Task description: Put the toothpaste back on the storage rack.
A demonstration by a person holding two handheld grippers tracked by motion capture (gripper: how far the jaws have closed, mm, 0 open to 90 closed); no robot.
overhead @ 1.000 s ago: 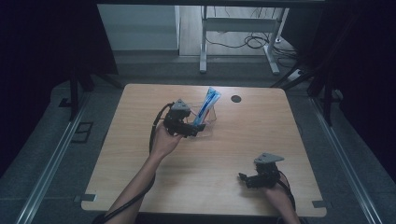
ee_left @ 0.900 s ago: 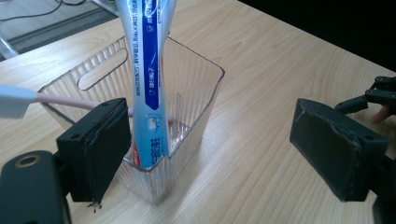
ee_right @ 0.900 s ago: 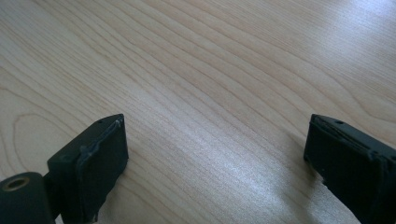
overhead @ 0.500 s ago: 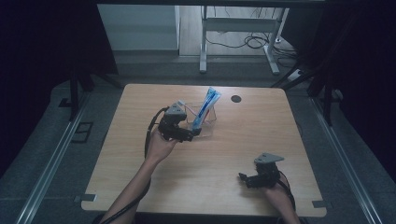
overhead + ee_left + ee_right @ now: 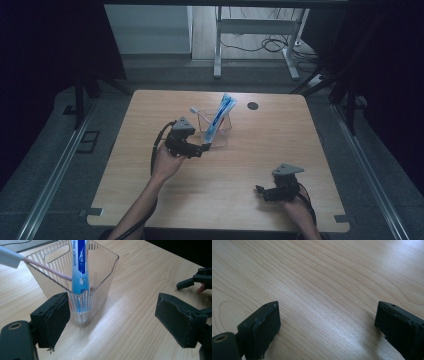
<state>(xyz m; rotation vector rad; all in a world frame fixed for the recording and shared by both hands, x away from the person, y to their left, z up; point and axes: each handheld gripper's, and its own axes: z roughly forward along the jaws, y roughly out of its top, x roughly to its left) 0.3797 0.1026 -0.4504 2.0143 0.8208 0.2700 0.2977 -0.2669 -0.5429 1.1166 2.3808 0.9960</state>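
Left hand-held gripper (image 5: 112, 322) wide open, empty, just beside the clear holder (image 5: 100, 277) on the bench (image 5: 280, 145); toothpaste tube (image 5: 80, 270) and toothbrush (image 5: 37, 266) stand in holder. Right hand-held gripper (image 5: 327, 330) wide open, empty, well apart from holder.

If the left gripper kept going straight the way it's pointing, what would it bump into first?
Most likely the clear ribbed holder with the toothpaste tube and toothbrush in it. It stands just ahead of the open left gripper, nearer one jaw.

Light wooden table (image 5: 260, 150), small dark round mark (image 5: 253, 105) near its far edge, metal frame legs (image 5: 217, 47) and floor cables (image 5: 272, 44) beyond
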